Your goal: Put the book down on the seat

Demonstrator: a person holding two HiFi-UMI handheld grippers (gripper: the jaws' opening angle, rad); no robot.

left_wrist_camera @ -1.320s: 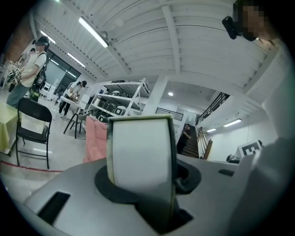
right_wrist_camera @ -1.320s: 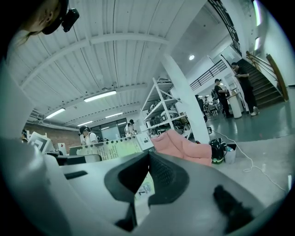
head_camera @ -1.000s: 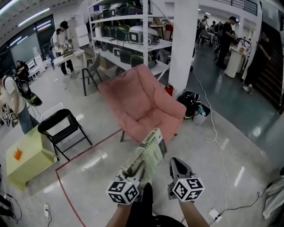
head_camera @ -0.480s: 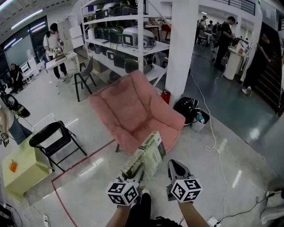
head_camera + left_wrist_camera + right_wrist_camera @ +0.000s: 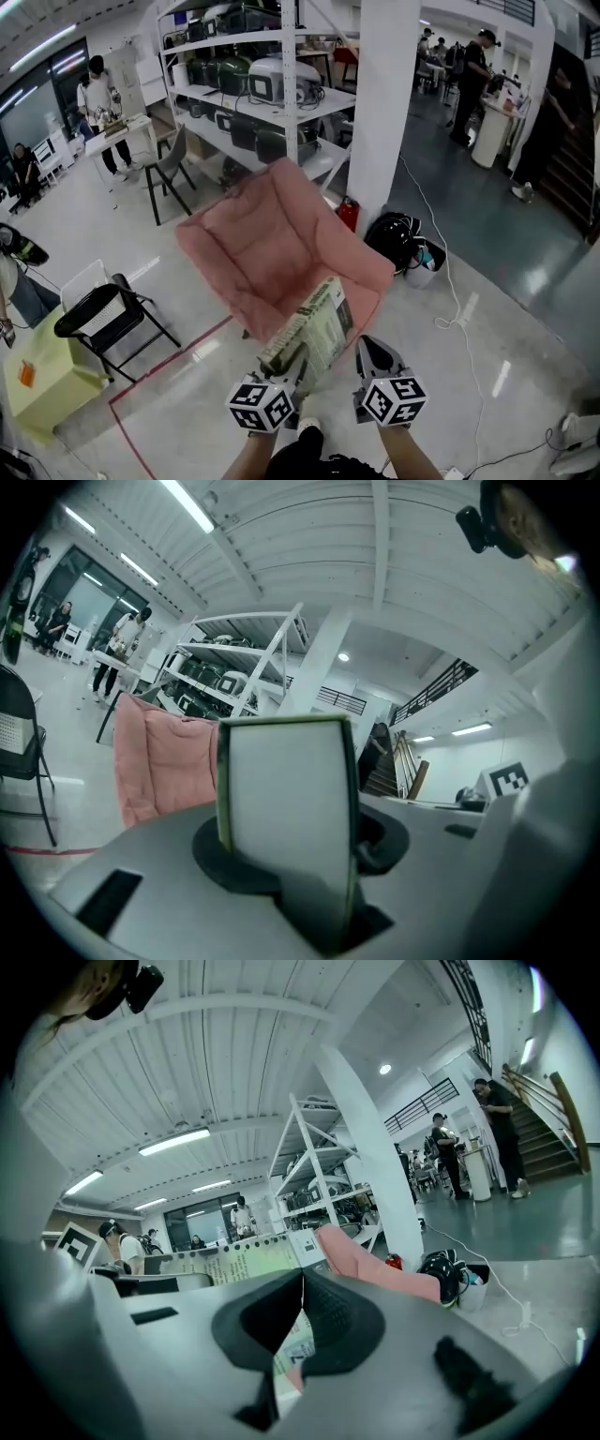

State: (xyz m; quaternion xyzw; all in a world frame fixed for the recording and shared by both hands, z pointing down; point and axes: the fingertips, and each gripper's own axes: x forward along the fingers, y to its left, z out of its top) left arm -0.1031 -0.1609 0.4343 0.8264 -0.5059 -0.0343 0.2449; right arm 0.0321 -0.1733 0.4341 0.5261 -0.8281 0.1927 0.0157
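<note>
Left gripper [image 5: 292,366] is clamped on the near end of the book [image 5: 314,328], which has a pale green printed cover and slants up and forward from the jaws, held in the air. Right gripper [image 5: 370,349] sits just beside it with its jaws together on nothing. Ahead stands the pink cushioned chair [image 5: 272,244] on the glossy floor [image 5: 187,375]. In the head view the book's far end overlaps the front edge of the chair's seat, not resting on it. A black folding chair [image 5: 103,319] stands off to the left, and a white pillar [image 5: 389,112] rises behind the pink chair.
</note>
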